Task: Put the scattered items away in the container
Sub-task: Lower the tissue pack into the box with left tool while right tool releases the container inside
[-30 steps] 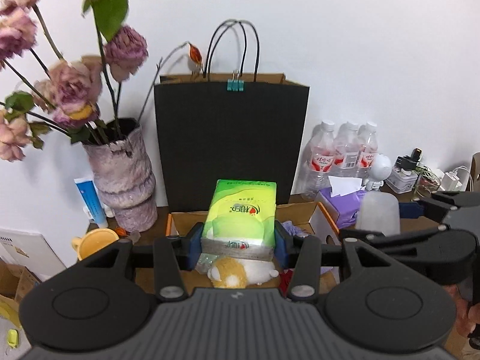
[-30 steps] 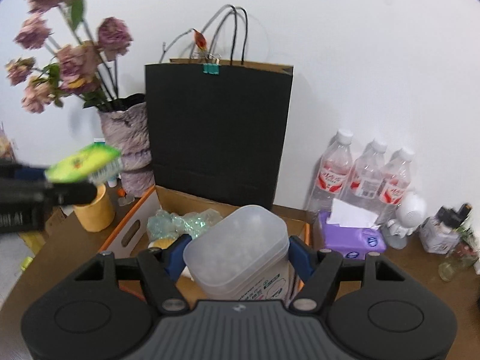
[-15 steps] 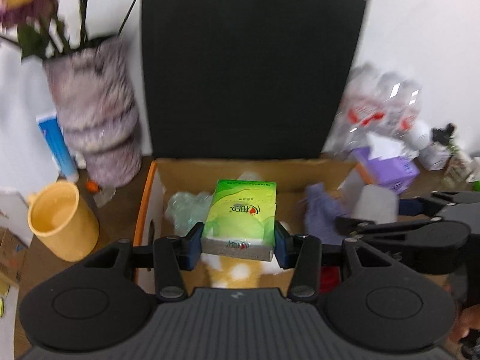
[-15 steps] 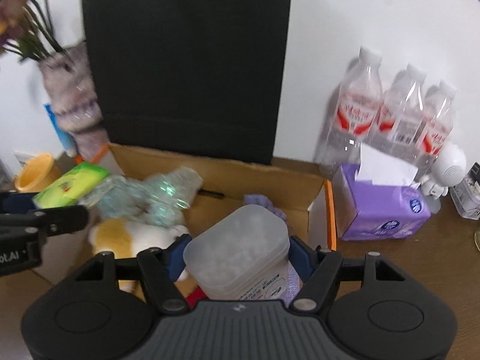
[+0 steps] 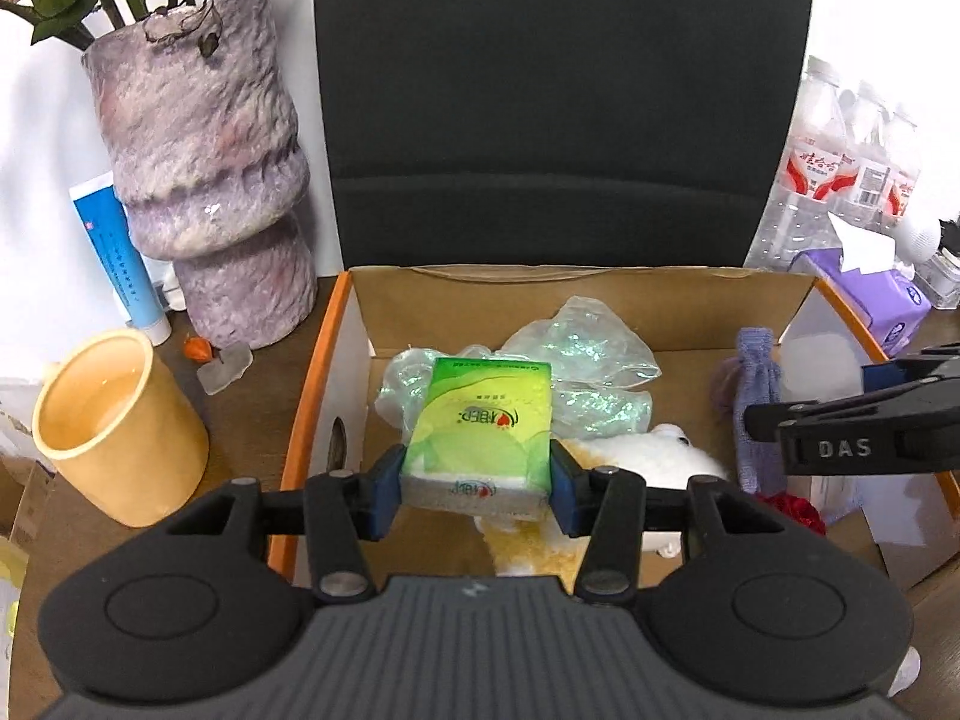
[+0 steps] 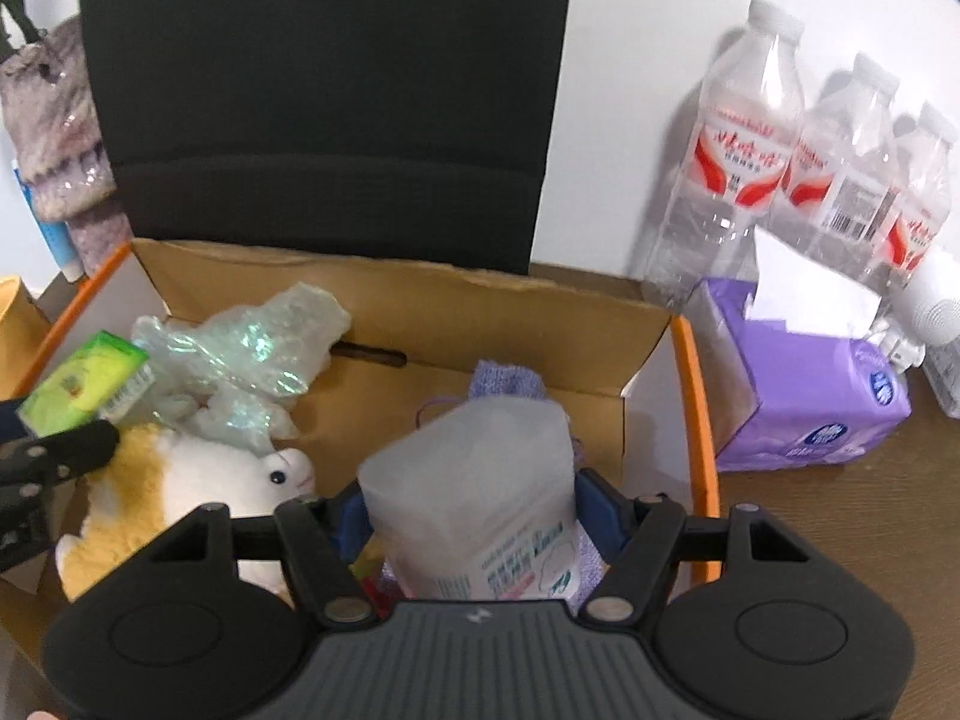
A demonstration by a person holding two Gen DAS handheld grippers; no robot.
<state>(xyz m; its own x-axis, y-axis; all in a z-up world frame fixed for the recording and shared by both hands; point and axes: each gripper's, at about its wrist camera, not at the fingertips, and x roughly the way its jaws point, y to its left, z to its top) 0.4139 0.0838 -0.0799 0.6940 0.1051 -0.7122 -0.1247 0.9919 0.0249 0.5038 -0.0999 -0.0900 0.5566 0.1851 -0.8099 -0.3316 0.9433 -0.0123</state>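
Fingers of the left gripper (image 5: 477, 489) pinch a green tissue pack (image 5: 480, 426) by its sides, holding it above the left half of the open cardboard box (image 5: 336, 336). Likewise the right gripper (image 6: 474, 516) clamps a frosted plastic tub (image 6: 474, 480) over the box's right end. Below lie a plush toy (image 6: 198, 480), crinkled plastic wrap (image 5: 576, 354) and a purple knit pouch (image 5: 753, 372). Behind the box stands a black paper bag (image 5: 558, 102).

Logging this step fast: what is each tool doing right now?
Left tool: shut on the green rectangular tissue pack.
Right tool: shut on the frosted translucent plastic container.
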